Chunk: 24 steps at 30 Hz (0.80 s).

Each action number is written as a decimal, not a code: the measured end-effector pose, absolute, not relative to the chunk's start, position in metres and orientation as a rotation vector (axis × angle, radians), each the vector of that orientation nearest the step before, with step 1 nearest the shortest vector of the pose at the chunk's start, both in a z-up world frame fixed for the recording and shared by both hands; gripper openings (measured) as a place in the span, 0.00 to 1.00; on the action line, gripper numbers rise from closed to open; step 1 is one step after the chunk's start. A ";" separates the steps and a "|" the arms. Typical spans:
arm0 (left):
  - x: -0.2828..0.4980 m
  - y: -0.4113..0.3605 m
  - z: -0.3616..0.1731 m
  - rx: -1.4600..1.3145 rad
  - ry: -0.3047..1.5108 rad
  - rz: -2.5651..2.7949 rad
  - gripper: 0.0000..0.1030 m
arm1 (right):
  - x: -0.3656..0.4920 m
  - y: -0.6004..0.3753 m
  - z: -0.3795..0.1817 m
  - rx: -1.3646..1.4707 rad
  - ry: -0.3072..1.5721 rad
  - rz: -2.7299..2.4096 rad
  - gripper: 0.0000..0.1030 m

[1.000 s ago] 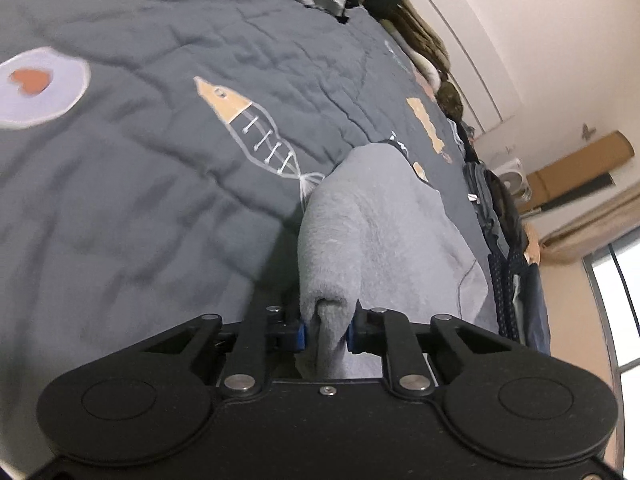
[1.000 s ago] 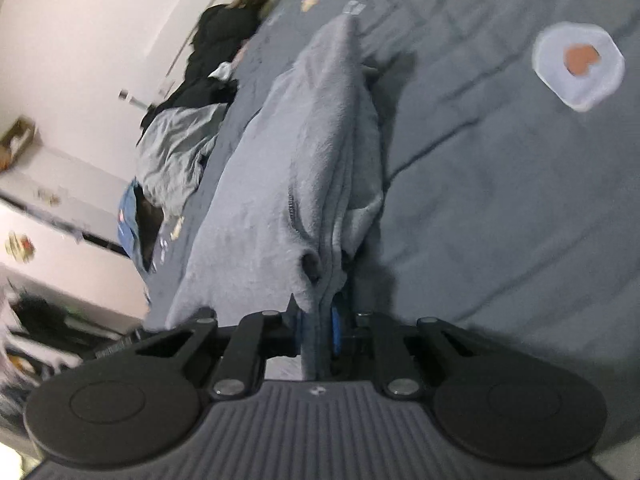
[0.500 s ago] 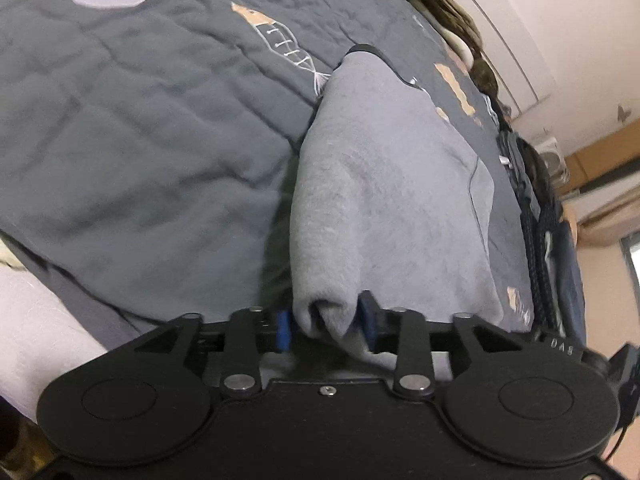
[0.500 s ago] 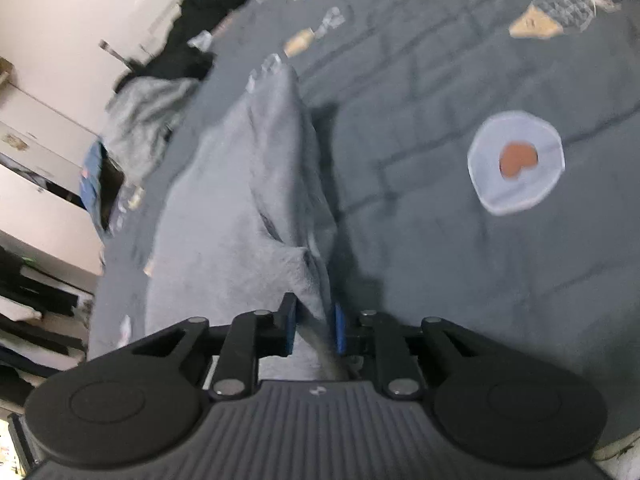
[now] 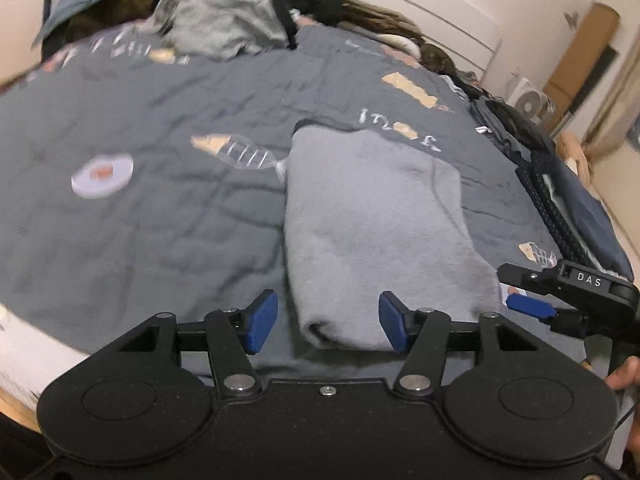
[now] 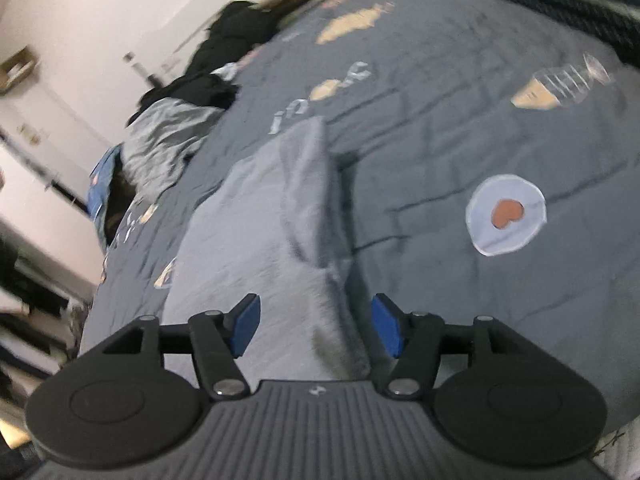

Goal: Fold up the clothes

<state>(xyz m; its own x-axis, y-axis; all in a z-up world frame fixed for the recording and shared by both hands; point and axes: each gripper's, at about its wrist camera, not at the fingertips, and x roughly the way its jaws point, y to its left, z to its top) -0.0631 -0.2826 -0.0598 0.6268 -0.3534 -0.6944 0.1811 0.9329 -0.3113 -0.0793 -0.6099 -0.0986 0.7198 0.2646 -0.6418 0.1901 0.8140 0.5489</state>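
Note:
A light grey garment (image 5: 376,232) lies folded in a rectangle on the dark grey bedspread (image 5: 140,220). My left gripper (image 5: 328,326) hovers over its near left corner. The jaws are opening, and the rolled corner sits between the blue pads with neither pad pressing it. One blue pad (image 5: 528,306) of my right gripper shows at the garment's near right corner. In the right wrist view the garment (image 6: 272,240) runs away from my right gripper (image 6: 316,330). Its jaws are opening too, and the fold's edge lies loose between them.
Loose clothes are heaped at the far end of the bed (image 5: 224,20) and dark garments lie along its right side (image 5: 560,184). A hand (image 5: 624,372) shows at the right edge. The bedspread (image 6: 480,140) carries fish and egg patches.
Both grippers were shut on the grey garment's corners and have let go, their jaws spreading wide. Both have lifted and drawn back, and the garment now lies flat on the bed.

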 end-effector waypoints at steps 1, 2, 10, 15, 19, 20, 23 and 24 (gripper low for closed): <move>-0.064 -0.285 -0.051 -0.207 0.833 -0.313 0.54 | -0.080 -0.606 -0.093 0.619 0.775 0.061 0.61; -0.066 -0.288 -0.042 -0.193 0.825 -0.317 0.54 | -0.081 -0.601 -0.088 0.604 0.770 0.078 0.61; -0.098 -0.303 0.020 -0.021 0.718 -0.312 0.62 | -0.114 -0.575 -0.041 0.470 0.721 0.110 0.63; -0.116 -0.310 0.037 0.052 0.686 -0.298 0.62 | -0.132 -0.566 -0.016 0.405 0.702 0.097 0.66; -0.116 -0.313 0.044 0.059 0.687 -0.311 0.62 | -0.142 -0.560 -0.001 0.370 0.693 0.075 0.67; -0.115 -0.313 0.046 0.059 0.690 -0.315 0.62 | -0.145 -0.559 0.003 0.359 0.690 0.070 0.68; -0.110 -0.317 0.049 0.052 0.687 -0.328 0.62 | -0.146 -0.560 0.014 0.375 0.707 0.078 0.68; -0.109 -0.317 0.051 0.045 0.688 -0.334 0.62 | -0.146 -0.561 0.018 0.379 0.709 0.080 0.69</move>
<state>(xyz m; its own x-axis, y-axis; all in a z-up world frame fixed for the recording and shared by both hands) -0.1087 -0.3167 0.0507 0.7212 -0.2876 -0.6302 0.3171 0.9459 -0.0687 -0.1465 -0.5609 0.0176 0.7591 0.1985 -0.6199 0.0561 0.9289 0.3661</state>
